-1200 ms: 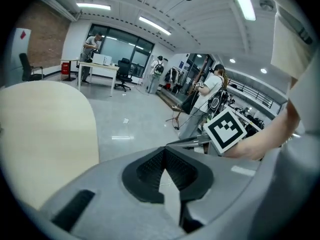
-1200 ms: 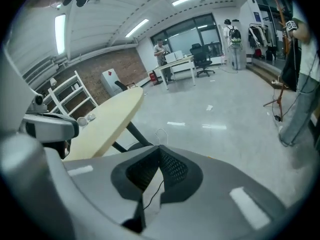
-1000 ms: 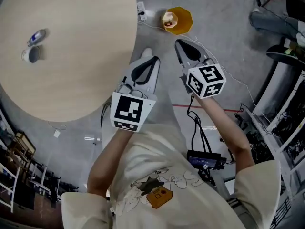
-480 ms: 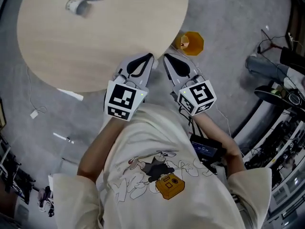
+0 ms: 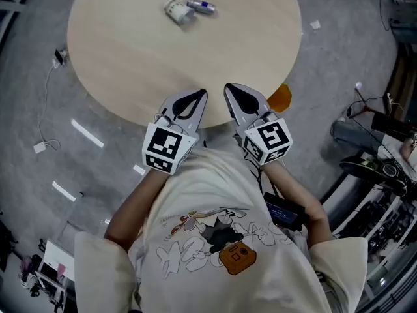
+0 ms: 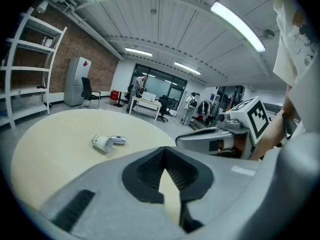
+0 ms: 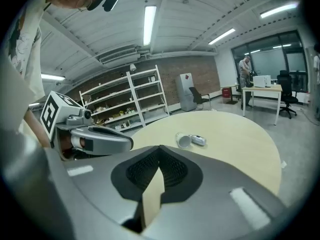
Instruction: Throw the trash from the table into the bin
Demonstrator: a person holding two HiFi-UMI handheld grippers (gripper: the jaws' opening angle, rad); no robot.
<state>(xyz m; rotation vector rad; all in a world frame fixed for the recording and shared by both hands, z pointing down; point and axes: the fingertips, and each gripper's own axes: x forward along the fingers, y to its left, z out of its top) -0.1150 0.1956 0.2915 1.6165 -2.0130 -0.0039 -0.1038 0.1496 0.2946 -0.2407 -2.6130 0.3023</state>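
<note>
— What's the trash?
— A white paper cup, tipped on its side near one edge of the round pale wooden table. A small silver-and-blue can lies flat just beside it.
— And the bin?
— An orange plastic bin on the floor, mostly hidden by the table's rim.

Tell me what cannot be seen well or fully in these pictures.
- Orange bin: head view, mostly hidden under the table edge; absent from both gripper views.
- Can: print too small to read in every view.
- Paper cup: its contents cannot be told; too small.
</note>
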